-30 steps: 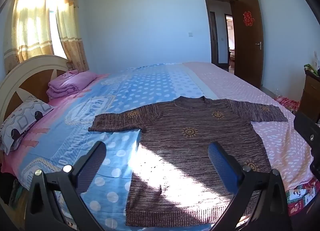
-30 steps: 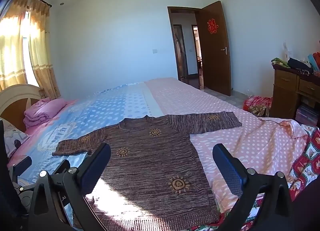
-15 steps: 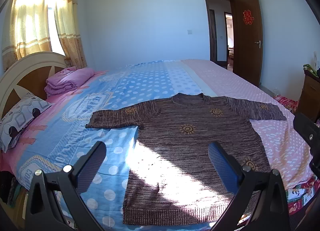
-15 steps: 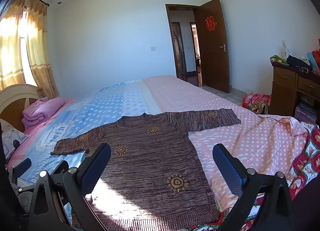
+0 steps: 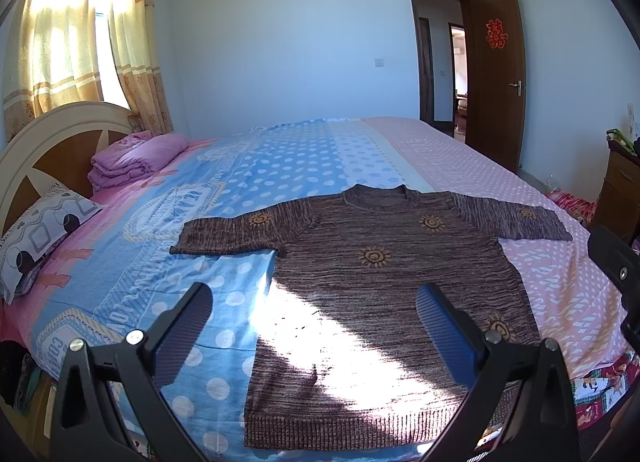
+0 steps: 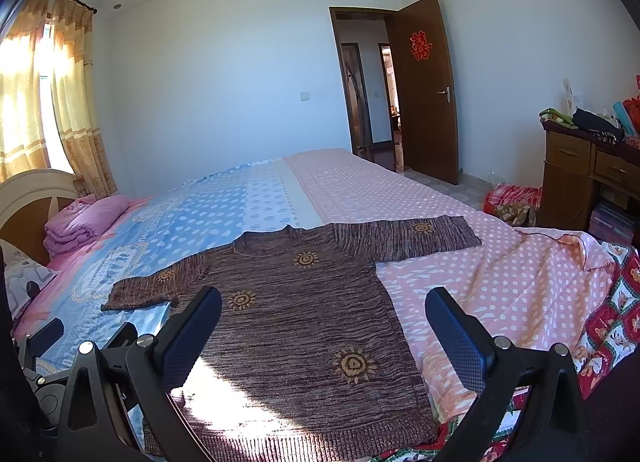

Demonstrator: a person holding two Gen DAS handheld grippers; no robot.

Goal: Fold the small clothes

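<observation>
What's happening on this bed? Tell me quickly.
A person holds a gripper in each hand above a brown sweater spread flat on the bed, sleeves out. The left gripper and right gripper are both open and hold nothing. No fold has been made yet.

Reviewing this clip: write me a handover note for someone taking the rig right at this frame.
Left gripper: open, empty, above the sweater's lower half.
Right gripper: open, empty, above the sweater's right side.
Brown sweater: lies flat on the bed, collar away from you, both sleeves spread out sideways.
Done: garment laid out; no fold made.
Left: fold sleeves in, then fold the body.
</observation>
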